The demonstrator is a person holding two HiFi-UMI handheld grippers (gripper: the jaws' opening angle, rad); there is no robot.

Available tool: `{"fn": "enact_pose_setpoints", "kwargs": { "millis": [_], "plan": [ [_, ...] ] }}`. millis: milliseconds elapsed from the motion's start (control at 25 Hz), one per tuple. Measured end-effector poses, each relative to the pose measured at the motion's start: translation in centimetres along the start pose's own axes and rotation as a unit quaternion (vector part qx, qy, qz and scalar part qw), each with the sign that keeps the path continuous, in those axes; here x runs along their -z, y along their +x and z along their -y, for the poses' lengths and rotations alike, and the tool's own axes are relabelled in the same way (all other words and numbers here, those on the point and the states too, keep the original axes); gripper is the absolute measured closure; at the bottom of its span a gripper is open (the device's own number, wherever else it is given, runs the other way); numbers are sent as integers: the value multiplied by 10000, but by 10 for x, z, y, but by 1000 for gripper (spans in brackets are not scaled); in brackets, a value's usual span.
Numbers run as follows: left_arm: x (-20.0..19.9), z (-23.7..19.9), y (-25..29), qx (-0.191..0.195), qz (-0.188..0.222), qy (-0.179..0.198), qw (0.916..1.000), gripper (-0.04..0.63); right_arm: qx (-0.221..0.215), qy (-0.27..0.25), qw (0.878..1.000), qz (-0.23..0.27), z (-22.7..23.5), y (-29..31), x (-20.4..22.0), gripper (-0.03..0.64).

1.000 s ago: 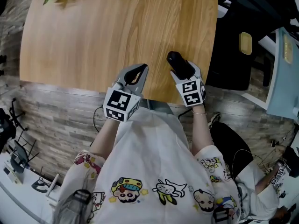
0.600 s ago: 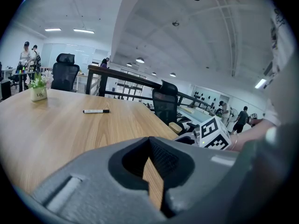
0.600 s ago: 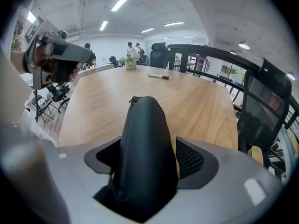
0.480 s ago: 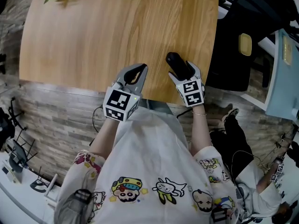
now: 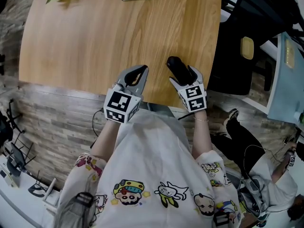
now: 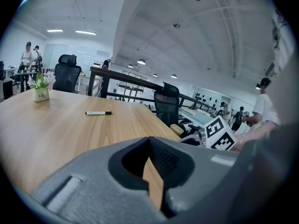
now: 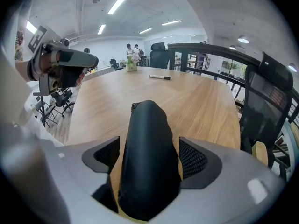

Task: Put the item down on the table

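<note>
My right claw (image 7: 150, 158) has just been spreading its jaws and now stands released, with the pads clear of the black case (image 7: 145, 129) between them. The case is smooth, matte and rounded, lying lengthwise on the pale wooden surface (image 7: 201, 101) near its edge.
</note>
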State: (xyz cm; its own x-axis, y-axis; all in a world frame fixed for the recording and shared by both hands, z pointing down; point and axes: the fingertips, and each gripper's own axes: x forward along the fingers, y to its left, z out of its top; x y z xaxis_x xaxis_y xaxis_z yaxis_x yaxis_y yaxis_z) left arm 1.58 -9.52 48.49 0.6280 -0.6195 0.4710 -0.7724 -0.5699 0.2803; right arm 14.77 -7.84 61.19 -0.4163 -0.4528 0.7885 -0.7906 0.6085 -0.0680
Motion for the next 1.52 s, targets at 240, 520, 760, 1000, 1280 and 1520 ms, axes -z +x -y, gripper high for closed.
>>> {"fn": "enact_pose_setpoints", "kwargs": {
  "millis": [240,520,760,1000,1280,1520],
  "plan": [
    [-4,1,0,38,33,7,10000,597,-57,46,10000,-36,-4,-3,-2,221],
    [-13,4,-2,64,126,41,9999,595,-69,11,10000,-48,-6,-7,-4,222],
    [-18,6,-6,51,193,79,9998,595,-71,25,10000,-24,-9,-11,-7,221],
    [-26,10,-9,47,296,148,9994,595,-95,79,9999,76,-13,-20,-10,221],
    [-43,15,-11,50,474,283,9985,595,-5,295,9972,688,-7,-53,-39,222],
    [-63,23,-14,52,676,454,9967,597,244,242,9892,1426,6,-95,-82,242]
  ]
}}
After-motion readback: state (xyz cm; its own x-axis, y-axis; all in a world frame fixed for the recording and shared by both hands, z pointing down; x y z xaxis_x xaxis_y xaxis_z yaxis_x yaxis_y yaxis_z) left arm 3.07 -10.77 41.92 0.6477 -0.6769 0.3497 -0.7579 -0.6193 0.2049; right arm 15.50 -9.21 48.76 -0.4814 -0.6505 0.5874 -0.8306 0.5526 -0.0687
